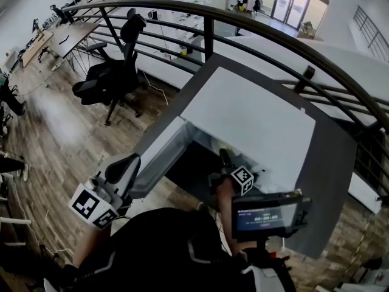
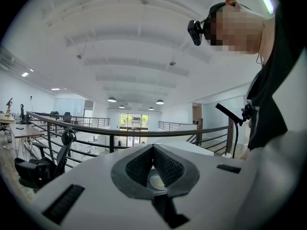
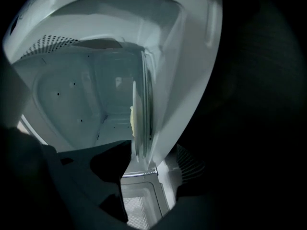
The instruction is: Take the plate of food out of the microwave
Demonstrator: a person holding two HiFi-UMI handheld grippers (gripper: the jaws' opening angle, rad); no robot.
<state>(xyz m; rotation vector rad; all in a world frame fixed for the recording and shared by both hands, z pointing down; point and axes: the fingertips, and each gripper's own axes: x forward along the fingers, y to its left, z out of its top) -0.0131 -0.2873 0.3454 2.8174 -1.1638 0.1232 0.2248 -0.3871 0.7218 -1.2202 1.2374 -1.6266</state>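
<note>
A white microwave (image 1: 249,126) stands on a dark table (image 1: 328,181), its door (image 1: 159,157) swung open to the left. My right gripper (image 1: 223,158) reaches into the cavity. In the right gripper view, which is rolled sideways, the plate (image 3: 137,128) shows edge-on with pale yellow food (image 3: 131,119) on it. The right gripper (image 3: 158,153) is open, and the plate's near rim lies between its jaws without the pads pressing on it. My left gripper (image 1: 126,163) hangs beside the open door. In its own view the left gripper (image 2: 153,148) is shut with nothing in it.
A curved black railing (image 1: 255,26) runs behind the table, with the floor below beyond it. A black office chair (image 1: 112,75) stands on the wooden floor at the left. A small screen (image 1: 267,215) rides on the right gripper, near my body.
</note>
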